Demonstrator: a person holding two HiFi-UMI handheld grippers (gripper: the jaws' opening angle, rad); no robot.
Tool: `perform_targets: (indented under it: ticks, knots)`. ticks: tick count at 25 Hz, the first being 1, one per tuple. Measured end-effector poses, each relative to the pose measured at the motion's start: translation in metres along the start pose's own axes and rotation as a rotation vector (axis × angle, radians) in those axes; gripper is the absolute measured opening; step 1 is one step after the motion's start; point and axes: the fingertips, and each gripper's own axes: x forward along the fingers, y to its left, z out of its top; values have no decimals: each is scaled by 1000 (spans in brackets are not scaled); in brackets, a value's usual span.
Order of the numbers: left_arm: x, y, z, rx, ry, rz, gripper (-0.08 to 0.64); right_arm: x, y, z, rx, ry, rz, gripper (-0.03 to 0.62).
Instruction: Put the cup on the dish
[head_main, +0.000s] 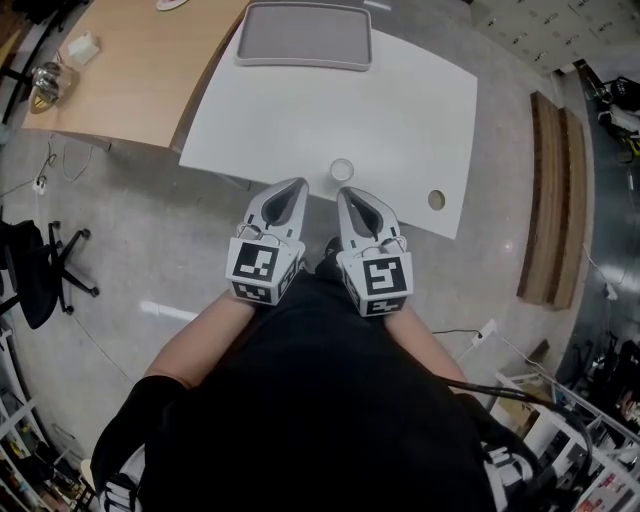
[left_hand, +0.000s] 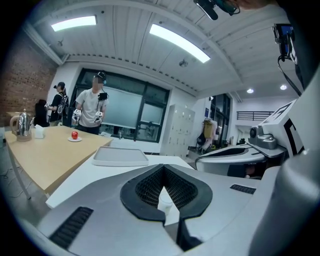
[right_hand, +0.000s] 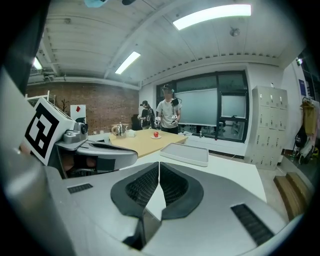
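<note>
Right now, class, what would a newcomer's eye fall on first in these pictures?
The left gripper and the right gripper are held side by side, jaws shut, at the near edge of the white table. Just beyond their tips stands a small white cup. A grey tray lies at the table's far end.

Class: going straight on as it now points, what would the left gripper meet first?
Probably the cup, seen dead ahead through the gap in the left gripper's shut fingers, at the white table's near edge. Depth is unclear; it might pass beside it.
</note>
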Motion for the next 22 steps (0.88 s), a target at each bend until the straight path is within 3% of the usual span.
perform_targets:
  ticks: [15, 22]
  knots:
    - [33, -2, -9, 11, 55, 41, 9, 19, -31, -12, -3, 32, 66, 14]
    - [60, -5, -10, 20, 91, 93, 9, 34, -50, -18, -30, 44, 178, 14]
